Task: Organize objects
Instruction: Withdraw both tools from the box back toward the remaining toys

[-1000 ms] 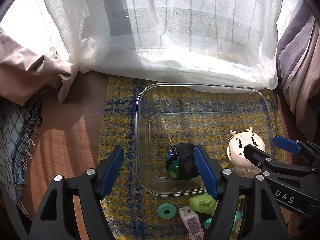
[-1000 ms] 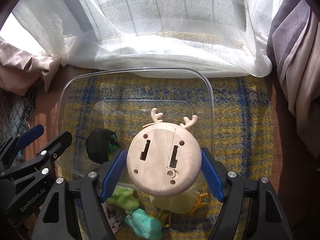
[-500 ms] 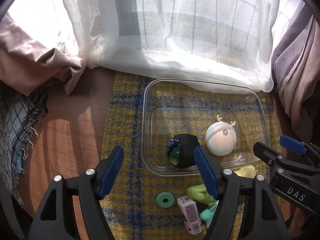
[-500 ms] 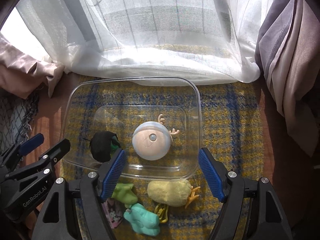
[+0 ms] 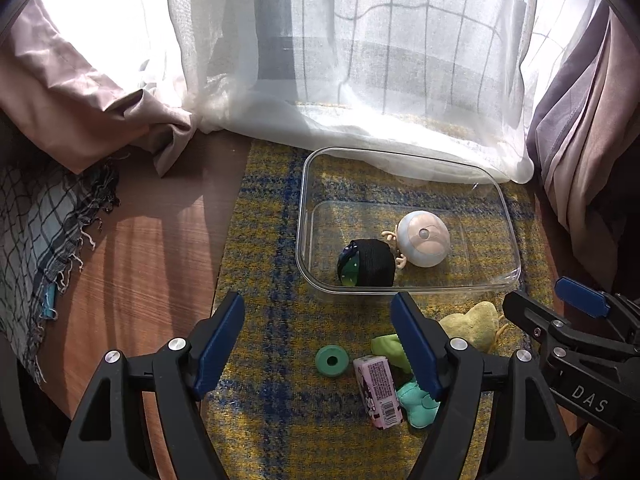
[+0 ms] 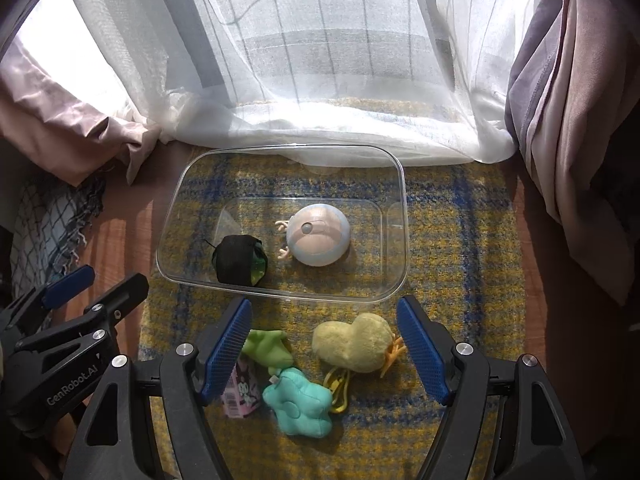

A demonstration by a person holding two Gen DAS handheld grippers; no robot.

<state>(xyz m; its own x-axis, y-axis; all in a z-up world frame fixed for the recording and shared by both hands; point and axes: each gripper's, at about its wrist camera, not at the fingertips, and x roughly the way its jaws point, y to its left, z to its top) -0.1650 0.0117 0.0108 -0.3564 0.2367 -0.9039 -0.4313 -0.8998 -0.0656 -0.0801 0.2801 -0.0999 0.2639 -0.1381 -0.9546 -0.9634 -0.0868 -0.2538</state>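
Above the loose toys, both my grippers, left gripper and right gripper, are spread, empty. Risk: grabbing the yellow chick could snag the teal plush or knock the clear bin.

The tub is clear, glossy plastic. Under it lies a rough woven yellow-and-blue cloth on a smooth wood-grain desk. The duck is fuzzy plush; the teal toy is soft stitched fabric. The curtain is sheer white gauze. The fingers carry ribbed blue pads on matt black plastic.
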